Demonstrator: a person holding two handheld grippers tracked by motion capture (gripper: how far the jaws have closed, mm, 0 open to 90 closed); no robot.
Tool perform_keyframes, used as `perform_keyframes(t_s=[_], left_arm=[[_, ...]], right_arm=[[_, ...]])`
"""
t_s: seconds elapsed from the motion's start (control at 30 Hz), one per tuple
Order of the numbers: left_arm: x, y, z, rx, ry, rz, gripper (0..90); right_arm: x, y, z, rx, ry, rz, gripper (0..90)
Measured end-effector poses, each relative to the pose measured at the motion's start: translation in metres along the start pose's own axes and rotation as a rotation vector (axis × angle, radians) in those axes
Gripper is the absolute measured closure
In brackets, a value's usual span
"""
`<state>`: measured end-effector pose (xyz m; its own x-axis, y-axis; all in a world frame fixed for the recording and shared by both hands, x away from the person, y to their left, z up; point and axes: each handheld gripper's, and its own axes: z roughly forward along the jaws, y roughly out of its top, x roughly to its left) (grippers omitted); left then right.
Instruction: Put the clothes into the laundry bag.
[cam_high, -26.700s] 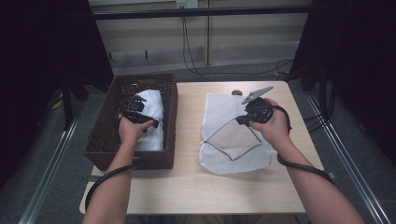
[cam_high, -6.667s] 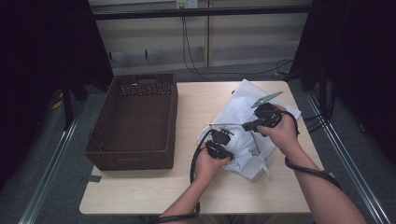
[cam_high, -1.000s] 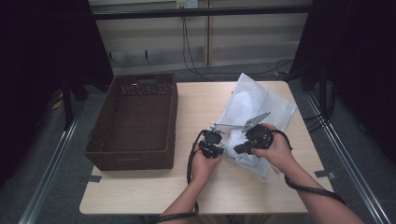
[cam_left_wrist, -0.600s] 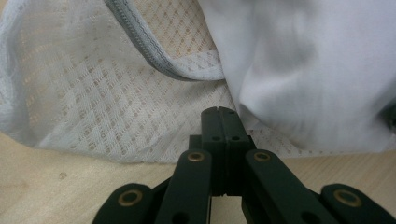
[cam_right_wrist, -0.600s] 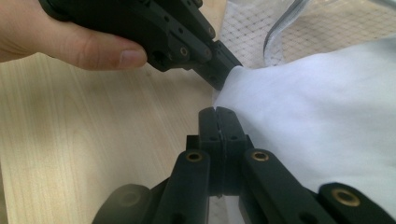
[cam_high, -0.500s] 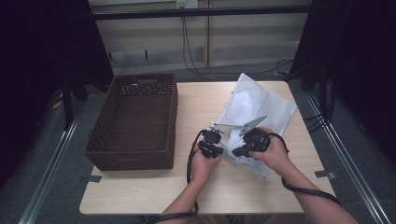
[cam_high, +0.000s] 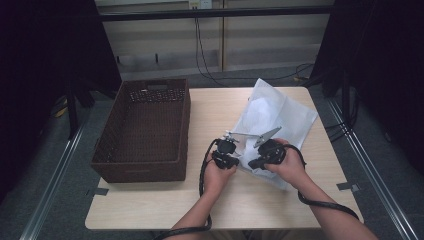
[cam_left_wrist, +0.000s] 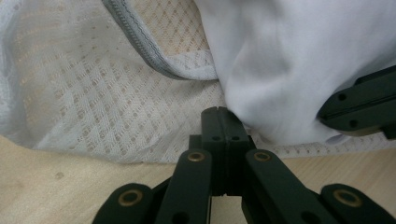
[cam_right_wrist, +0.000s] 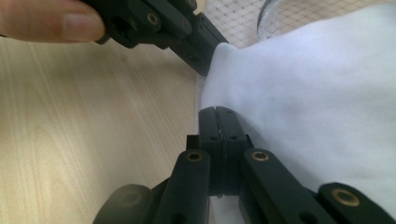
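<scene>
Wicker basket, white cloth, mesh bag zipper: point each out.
wicker basket (cam_high: 102, 150): high view, left rim.
white cloth (cam_left_wrist: 299, 56): left gripper view, middle of the bunched fabric.
mesh bag zipper (cam_left_wrist: 140, 39): left gripper view, grey zipper band along the mesh edge.

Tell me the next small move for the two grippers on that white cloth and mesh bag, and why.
Probably push the white cloth deeper into the mesh bag: both the left gripper and the right gripper are shut with their tips against the cloth, which bulges out past the zipper edge.

Wooden table (cam_high: 165, 210) with wicker basket (cam_high: 142, 131), white mesh bag (cam_high: 278, 114)
</scene>
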<state>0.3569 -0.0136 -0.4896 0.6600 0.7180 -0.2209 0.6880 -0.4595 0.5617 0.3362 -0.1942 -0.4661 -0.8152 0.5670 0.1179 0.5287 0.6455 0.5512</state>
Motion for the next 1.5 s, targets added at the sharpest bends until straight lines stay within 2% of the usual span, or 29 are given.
perform_keyframes(t_s=[0.2,0.27,0.43,0.57,0.8,0.93,0.97,1.33,1.5], left_arm=[[0.000,0.000,0.000,0.004,0.002,0.004,90.0],[0.000,0.000,0.000,0.005,0.001,0.004,90.0],[-0.002,0.001,0.000,0.010,0.008,0.013,90.0],[0.000,0.002,-0.001,0.026,0.004,0.020,90.0],[-0.002,0.003,-0.001,0.029,0.017,0.032,90.0],[-0.001,0.002,0.000,0.019,0.006,0.023,90.0],[0.000,0.002,0.000,0.018,0.004,0.022,90.0],[-0.001,0.002,-0.001,0.022,0.013,0.017,90.0],[-0.003,0.002,-0.001,0.028,0.020,0.021,90.0]], right_arm=[[-0.002,-0.002,0.005,0.012,-0.022,0.023,90.0],[-0.004,-0.002,0.006,0.012,-0.031,0.003,90.0],[-0.005,-0.002,0.007,0.016,-0.050,0.005,90.0],[-0.009,0.000,0.007,0.016,-0.071,0.017,90.0],[-0.015,0.004,0.007,0.021,-0.099,0.043,90.0],[-0.018,0.005,0.007,0.018,-0.105,0.038,90.0],[-0.019,0.006,0.006,0.023,-0.106,0.050,90.0],[-0.027,0.011,0.004,0.017,-0.125,0.063,90.0],[-0.036,0.010,0.003,0.007,-0.126,0.090,90.0]])
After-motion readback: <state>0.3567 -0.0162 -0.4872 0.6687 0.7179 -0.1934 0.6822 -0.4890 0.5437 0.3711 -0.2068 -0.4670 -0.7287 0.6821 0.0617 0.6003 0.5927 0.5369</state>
